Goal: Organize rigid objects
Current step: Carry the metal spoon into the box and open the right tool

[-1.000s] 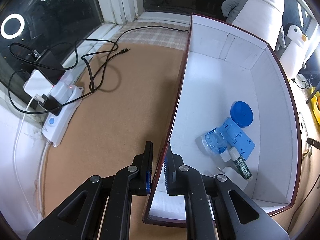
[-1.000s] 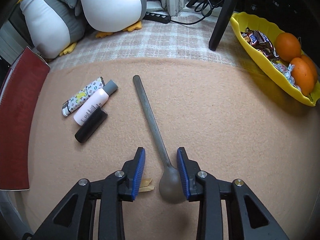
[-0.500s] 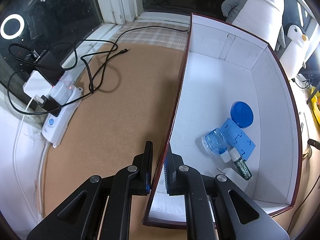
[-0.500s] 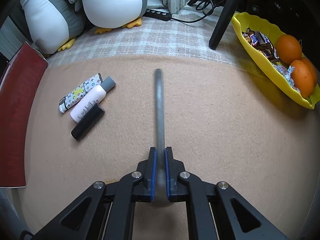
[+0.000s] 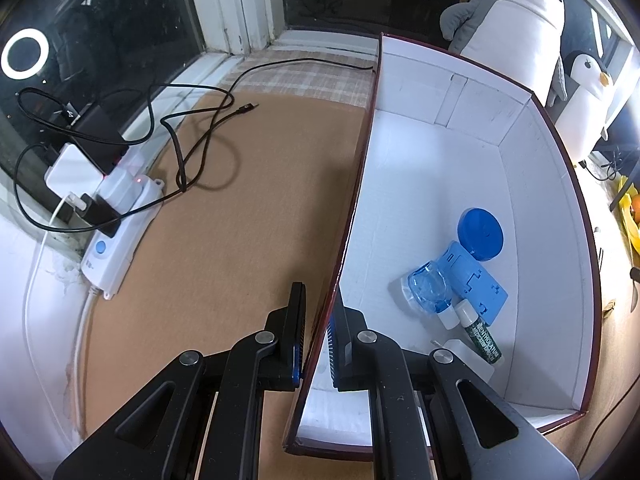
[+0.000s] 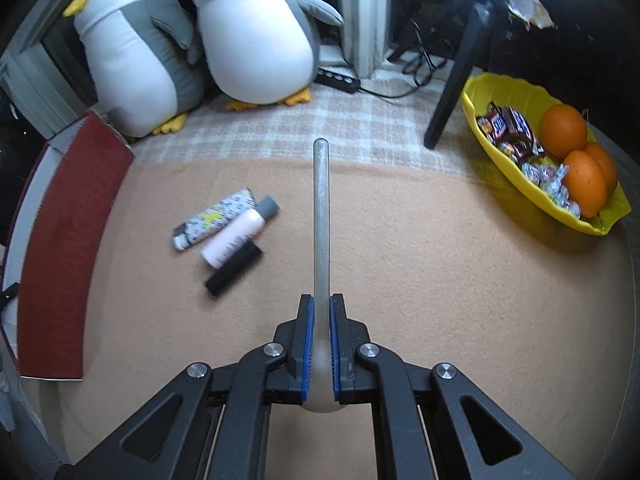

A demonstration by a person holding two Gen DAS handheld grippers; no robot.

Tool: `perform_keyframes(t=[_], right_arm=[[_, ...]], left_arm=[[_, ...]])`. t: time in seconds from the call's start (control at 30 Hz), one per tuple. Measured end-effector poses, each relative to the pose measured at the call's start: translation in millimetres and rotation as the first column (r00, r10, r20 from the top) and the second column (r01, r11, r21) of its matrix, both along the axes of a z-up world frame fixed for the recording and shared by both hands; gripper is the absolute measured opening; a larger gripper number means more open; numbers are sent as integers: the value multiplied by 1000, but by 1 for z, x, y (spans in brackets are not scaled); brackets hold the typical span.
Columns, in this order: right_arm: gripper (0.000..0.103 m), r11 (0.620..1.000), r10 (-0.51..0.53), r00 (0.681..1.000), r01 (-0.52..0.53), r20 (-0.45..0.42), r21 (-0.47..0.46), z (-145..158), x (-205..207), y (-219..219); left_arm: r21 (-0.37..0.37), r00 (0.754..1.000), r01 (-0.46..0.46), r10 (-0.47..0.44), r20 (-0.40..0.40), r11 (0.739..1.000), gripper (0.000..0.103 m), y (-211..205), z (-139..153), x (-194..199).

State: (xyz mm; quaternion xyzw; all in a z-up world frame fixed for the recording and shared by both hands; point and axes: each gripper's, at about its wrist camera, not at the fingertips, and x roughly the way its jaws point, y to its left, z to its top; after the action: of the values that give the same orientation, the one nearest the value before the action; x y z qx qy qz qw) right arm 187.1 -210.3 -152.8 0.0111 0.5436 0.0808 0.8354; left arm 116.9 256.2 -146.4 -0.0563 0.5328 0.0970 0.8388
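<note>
right gripper (image 6: 320,344) is clamped on the metal spoon (image 6: 321,216) at the bowl end; stiff, light, probably slick, so the long handle could swing

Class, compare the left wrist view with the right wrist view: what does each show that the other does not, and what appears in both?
Only the left wrist view shows the box's white inside, holding a blue round lid, a blue flat holder and small bottles, plus the power strip and the left tongs shut on the box wall.

Only the right wrist view shows the right tongs shut on a metal spoon, three tubes, and a yellow fruit bowl.

Both show the box, the penguin toys and the brown mat.
</note>
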Motion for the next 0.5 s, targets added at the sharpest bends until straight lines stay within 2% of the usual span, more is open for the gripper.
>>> perform_keyframes(t=[0.23, 0.5], right_arm=[[7, 994, 100, 992, -103, 78, 41, 44, -12, 52], [7, 958, 249, 957, -266, 148, 105, 90, -30, 141]], left_arm=[[-14, 1000, -1, 1, 17, 1000, 8, 1, 2, -4], [-32, 999, -1, 2, 38, 1000, 7, 4, 2, -7]])
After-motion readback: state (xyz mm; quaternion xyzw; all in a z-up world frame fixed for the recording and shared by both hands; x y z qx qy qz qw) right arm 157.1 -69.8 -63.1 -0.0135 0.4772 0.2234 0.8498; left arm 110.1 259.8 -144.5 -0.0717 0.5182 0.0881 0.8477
